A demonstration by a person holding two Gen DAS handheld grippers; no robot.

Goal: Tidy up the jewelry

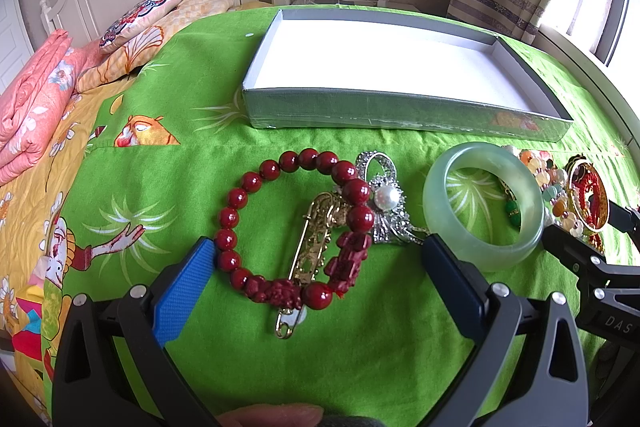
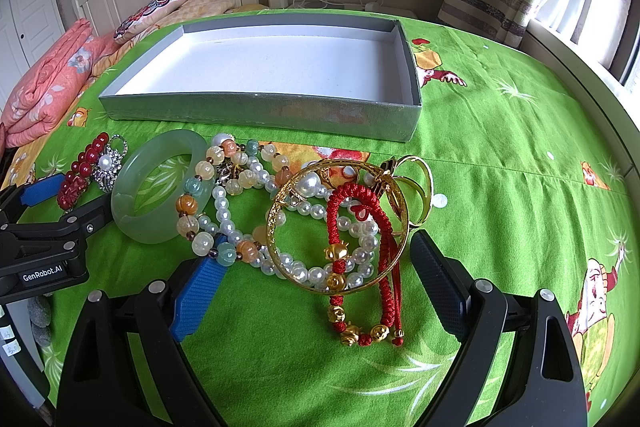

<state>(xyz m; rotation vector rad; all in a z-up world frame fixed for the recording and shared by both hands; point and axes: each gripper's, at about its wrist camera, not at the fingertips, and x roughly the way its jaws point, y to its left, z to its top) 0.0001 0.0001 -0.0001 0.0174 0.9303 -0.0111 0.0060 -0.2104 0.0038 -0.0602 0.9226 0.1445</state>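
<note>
A dark red bead bracelet (image 1: 294, 227) lies on the green sheet between the fingers of my open left gripper (image 1: 320, 259), over a gold pin brooch (image 1: 310, 255). A silver pearl brooch (image 1: 386, 203) and a pale jade bangle (image 1: 484, 203) lie to its right. An empty grey tray (image 1: 400, 107) stands behind. My right gripper (image 2: 316, 267) is open around a gold bangle (image 2: 338, 227), a red cord bracelet (image 2: 360, 251), a pearl strand (image 2: 228, 219) and a coloured bead bracelet (image 2: 208, 187). Gold rings (image 2: 420, 187) lie just beyond. The jade bangle (image 2: 160, 187) sits left.
Green cartoon-print sheet (image 2: 500, 167) covers the bed. Folded pink quilt (image 1: 36, 99) and pillows (image 1: 148, 15) lie at the far left by the headboard. Curtains and a window are at the right. A fingertip (image 1: 272, 415) shows at the bottom of the left wrist view.
</note>
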